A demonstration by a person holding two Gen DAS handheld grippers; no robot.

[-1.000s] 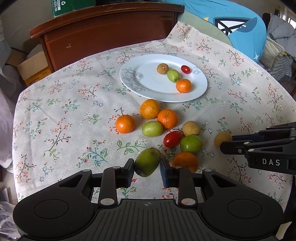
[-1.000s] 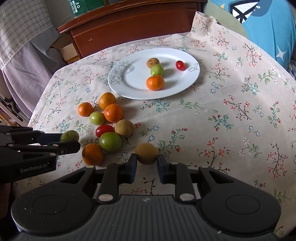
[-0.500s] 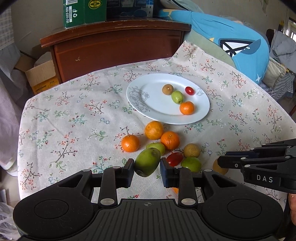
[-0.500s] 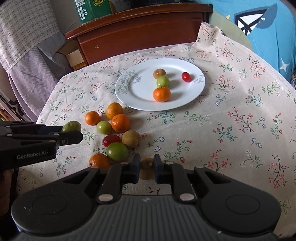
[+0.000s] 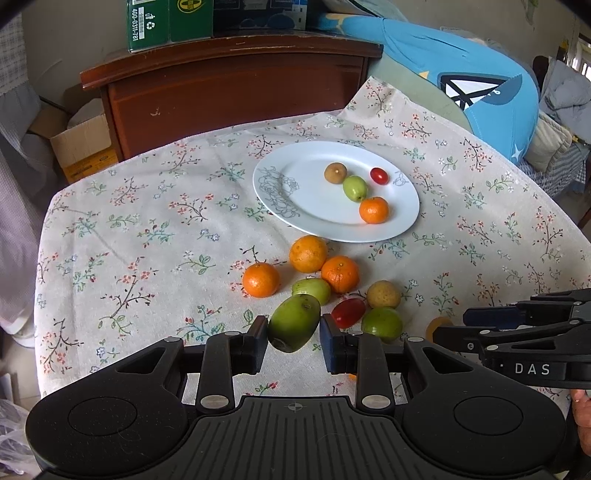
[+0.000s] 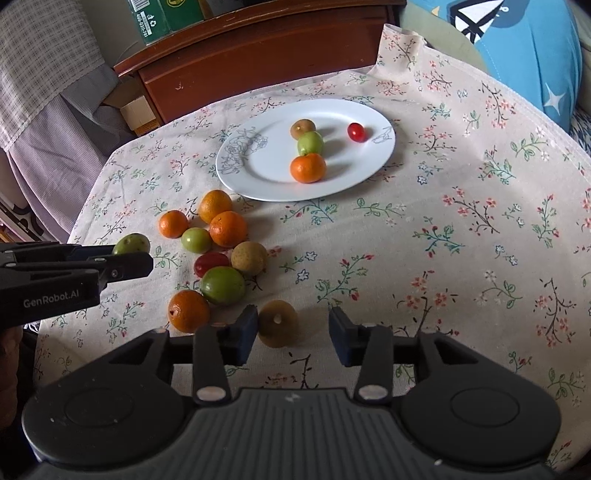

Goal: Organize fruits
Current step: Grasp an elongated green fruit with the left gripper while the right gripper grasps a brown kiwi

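Between left gripper (image 5: pixel 294 334) jaws, pinched green fruit (image 5: pixel 293 323); right gripper (image 6: pixel 292 334) jaws just spreading around tan fruit (image 6: pixel 277 323).

wooden cabinet (image 5: pixel 236 92) | green carton (image 5: pixel 168 22) | cardboard box (image 5: pixel 83 147) | blue cushion (image 5: pixel 461 81)

Both handheld tools are matte black plastic. The left gripper (image 5: pixel 293 341) has a ribbed centre plate behind the jaws with a small crosshair mark, two round recessed discs out to the sides, and silver rivets on the jaw arms; "GenRobot.AI" is printed in grey on its flank. The right gripper (image 6: pixel 291 336) is built alike, with dark blue pads and white "DAS" lettering.
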